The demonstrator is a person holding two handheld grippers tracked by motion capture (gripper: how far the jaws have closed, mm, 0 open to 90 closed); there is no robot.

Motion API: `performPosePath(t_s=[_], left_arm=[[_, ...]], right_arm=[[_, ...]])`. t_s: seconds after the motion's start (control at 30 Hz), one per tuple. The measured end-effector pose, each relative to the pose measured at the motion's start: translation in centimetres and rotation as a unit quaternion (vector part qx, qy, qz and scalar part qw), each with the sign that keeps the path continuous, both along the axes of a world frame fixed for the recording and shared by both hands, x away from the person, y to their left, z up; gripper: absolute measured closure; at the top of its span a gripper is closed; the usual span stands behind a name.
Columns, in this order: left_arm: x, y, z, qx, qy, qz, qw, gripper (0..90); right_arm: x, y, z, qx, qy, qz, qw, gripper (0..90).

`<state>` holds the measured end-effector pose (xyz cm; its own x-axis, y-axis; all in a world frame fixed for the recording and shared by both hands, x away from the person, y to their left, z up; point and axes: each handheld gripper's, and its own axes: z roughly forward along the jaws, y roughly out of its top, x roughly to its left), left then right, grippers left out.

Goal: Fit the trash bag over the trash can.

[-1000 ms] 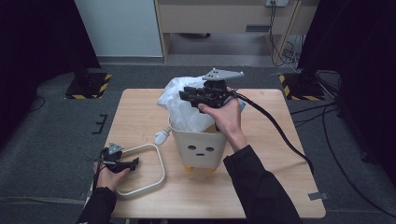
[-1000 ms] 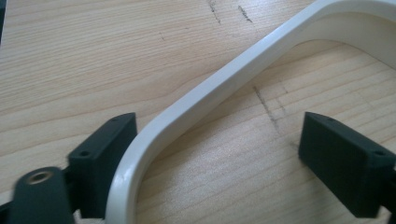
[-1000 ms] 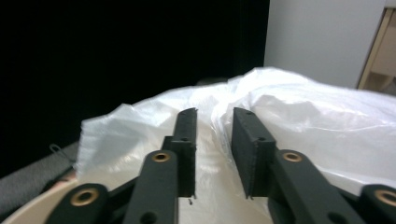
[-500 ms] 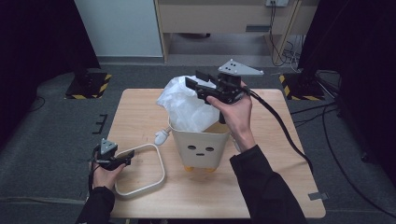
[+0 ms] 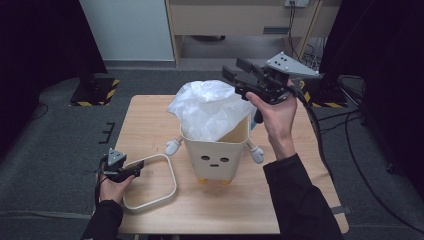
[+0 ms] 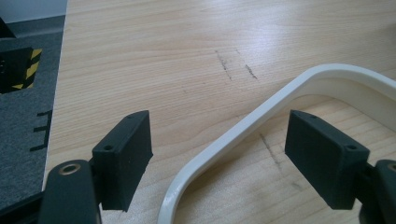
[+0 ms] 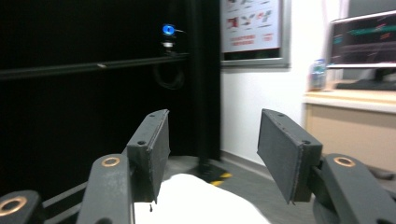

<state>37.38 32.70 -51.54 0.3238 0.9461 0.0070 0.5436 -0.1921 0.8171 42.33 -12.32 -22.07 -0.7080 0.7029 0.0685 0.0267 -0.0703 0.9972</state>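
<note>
High view: white bag (image 5: 210,110) sits loosely in the bin (image 5: 216,152), right gripper (image 5: 240,76) raised clear, jaws just opened, empty; left gripper (image 5: 139,168) open astride the ring (image 5: 170,172) on the worktop (image 5: 150,117), fitting pending.

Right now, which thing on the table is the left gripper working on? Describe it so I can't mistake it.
Start at the cream bin with the face at the middle of the wooden table. To its left, at the near edge, lies a flat white rounded-square ring, the bin's loose rim. It is the low hollow thing there, and the open left gripper straddles its edge without pressing it.
</note>
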Motion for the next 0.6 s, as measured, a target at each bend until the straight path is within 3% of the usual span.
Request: performPosePath(t_s=[0.17,0.33,0.43,0.53,0.6], left_arm=[[0.0,-0.1,0.0,0.002,0.0,-0.001,1.0,22.6],[0.1,0.0,-0.1,-0.007,-0.005,0.004,1.0,23.3],[0.0,0.2,0.1,-0.014,-0.012,0.007,0.9998,23.8],[-0.1,0.3,0.4,-0.021,-0.019,0.011,0.9995,24.0],[-0.2,0.3,0.6,-0.024,-0.024,0.014,0.9993,25.3]], right_arm=[[-0.4,-1.7,-1.7,-0.02,0.016,-0.005,0.9997,42.0],[-0.5,-3.4,-4.0,-0.026,0.033,-0.001,0.9991,48.4],[-0.6,-3.6,-5.5,-0.038,0.047,0.015,0.9981,56.9],[-0.8,-3.3,-6.4,-0.059,0.056,0.03,0.9963,73.6],[-0.8,-3.0,-6.5,-0.058,0.048,0.04,0.9964,80.6]])
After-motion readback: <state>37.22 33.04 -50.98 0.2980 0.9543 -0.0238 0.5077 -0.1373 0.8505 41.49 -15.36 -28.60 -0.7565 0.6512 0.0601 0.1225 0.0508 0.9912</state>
